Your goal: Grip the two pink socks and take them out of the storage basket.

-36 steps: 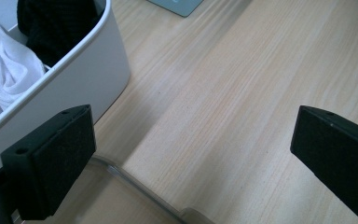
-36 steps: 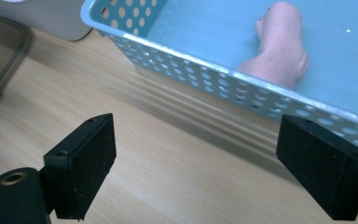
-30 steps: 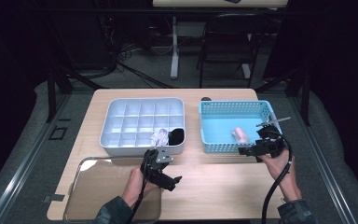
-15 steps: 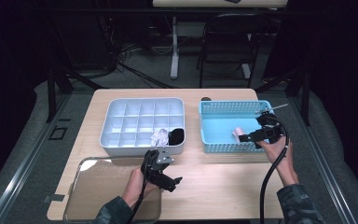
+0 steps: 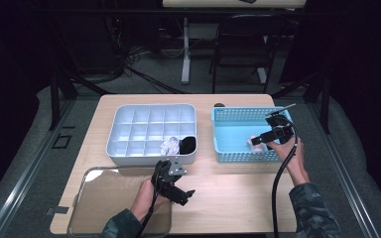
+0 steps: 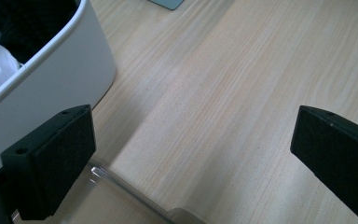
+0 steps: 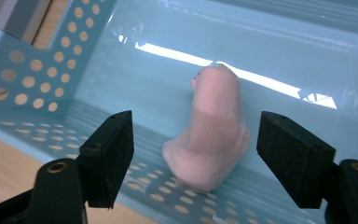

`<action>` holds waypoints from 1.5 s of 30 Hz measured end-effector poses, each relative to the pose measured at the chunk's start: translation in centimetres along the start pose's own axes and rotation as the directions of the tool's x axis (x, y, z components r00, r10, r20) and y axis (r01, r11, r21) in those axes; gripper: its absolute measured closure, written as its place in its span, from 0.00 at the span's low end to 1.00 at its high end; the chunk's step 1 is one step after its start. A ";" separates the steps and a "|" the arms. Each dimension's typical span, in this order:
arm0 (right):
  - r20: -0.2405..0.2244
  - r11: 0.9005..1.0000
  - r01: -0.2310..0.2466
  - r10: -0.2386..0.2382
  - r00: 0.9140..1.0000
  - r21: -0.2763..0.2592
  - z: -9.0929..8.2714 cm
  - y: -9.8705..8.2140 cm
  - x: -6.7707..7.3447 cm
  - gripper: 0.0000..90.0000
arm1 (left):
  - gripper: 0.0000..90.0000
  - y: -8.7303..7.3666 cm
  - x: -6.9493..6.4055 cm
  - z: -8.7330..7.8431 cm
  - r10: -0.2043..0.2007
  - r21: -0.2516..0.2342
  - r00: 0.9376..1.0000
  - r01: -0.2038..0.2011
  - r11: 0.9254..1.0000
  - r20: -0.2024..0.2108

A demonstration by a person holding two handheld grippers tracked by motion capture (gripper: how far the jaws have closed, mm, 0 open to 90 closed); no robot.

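Observation:
A soft pink lump [image 7: 209, 130] lies on the floor of the light blue perforated basket [image 5: 238, 157] at the table's right. My right gripper [image 7: 193, 158] reaches into the basket with the lump between its jaws, which have just been closing; a gap still shows on each side of it. In the high view the right gripper [image 5: 257, 141] sits at the basket's right half. Near the front of the table my left gripper [image 5: 186, 197] hangs open over bare wood, its pads [image 6: 51, 158] wide apart and nothing between them.
A white divided tray [image 5: 124, 158] stands left of the basket, with a crumpled white thing [image 5: 169, 145] and a black thing [image 5: 187, 144] in its front right cells. A clear flat lid [image 5: 104, 198] lies at the front left. A chair and cables stand beyond the table.
My right gripper has moved away from the person and leftward into the basket, up to the pink lump, and its jaws have narrowed. The left gripper has stayed put.

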State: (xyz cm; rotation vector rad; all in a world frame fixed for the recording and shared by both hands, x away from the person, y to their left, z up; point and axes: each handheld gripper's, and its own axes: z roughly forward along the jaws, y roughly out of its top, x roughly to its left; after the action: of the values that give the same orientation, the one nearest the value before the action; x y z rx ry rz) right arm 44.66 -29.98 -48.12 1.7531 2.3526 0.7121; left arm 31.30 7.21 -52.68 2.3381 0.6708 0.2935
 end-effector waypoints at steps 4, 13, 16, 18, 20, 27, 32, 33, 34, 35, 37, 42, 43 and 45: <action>0.009 1.000 -0.009 0.008 1.000 0.022 0.9 0.6 -0.2 0.36 | 0.00 0.0 0.0 0.0 -0.001 0.000 1.000 0.001 1.000 -0.001; 0.037 0.994 -0.040 0.036 0.999 0.104 2.8 1.5 -0.8 0.47 | 0.00 0.0 -0.1 0.1 0.006 0.005 1.000 -0.006 1.000 0.004; 0.048 0.991 -0.052 0.047 0.998 0.121 3.5 1.7 -0.7 0.47 | 0.00 0.0 -0.1 0.0 0.005 0.004 1.000 -0.005 1.000 0.004; 0.047 0.988 -0.044 0.037 0.998 0.150 3.8 1.8 -0.7 0.49 | 0.00 0.0 -0.1 0.1 0.008 0.007 1.000 -0.008 1.000 0.002; 0.062 0.983 -0.052 0.041 0.997 0.174 4.2 1.9 -0.6 0.51 | 0.00 0.0 -0.2 0.1 0.009 0.007 1.000 -0.009 1.000 0.003; 0.102 0.977 -0.070 0.051 0.993 0.200 4.6 1.8 -0.7 0.65 | 0.00 0.0 -0.3 0.2 0.015 0.015 1.000 -0.015 1.000 0.006; 0.105 0.977 -0.080 0.060 0.993 0.198 4.6 1.8 -0.9 0.78 | 0.00 0.0 -0.3 0.2 0.016 0.017 1.000 -0.016 1.000 0.004; 0.113 0.975 -0.090 0.069 0.991 0.201 4.4 1.8 -0.8 0.78 | 0.00 0.0 -0.3 0.3 0.015 0.015 1.000 -0.015 1.000 0.004; 0.104 0.974 -0.068 0.047 0.993 0.217 4.2 1.9 -1.0 0.79 | 0.00 0.0 -0.3 0.3 0.010 0.016 1.000 -0.010 1.000 0.005; 0.107 0.977 -0.078 0.058 0.993 0.201 4.1 1.9 -0.9 0.79 | 0.00 -0.1 -0.2 0.3 0.011 0.017 1.000 -0.011 1.000 0.005; 0.100 0.980 -0.072 0.054 0.994 0.185 3.8 1.9 -0.9 0.80 | 0.00 -0.1 -0.2 0.3 0.013 0.020 1.000 -0.013 1.000 0.007; 0.094 0.988 -0.070 0.057 0.994 0.139 2.8 2.2 -0.9 0.80 | 0.00 -0.1 -0.2 0.5 0.014 0.026 1.000 -0.014 1.000 0.002; 0.098 0.988 -0.068 0.054 0.994 0.137 2.6 2.3 -0.8 0.81 | 0.00 -0.1 -0.2 0.5 0.017 0.029 1.000 -0.017 0.999 -0.003; 0.097 0.990 -0.067 0.055 0.994 0.121 2.3 2.4 -0.7 0.81 | 0.00 -0.2 -0.2 0.6 0.016 0.030 1.000 -0.015 0.999 -0.004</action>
State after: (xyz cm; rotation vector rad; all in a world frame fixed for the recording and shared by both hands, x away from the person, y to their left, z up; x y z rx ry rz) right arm 47.84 -29.42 -49.16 1.8718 2.3363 0.4899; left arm 31.29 6.89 -53.25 2.3724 0.6634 0.2971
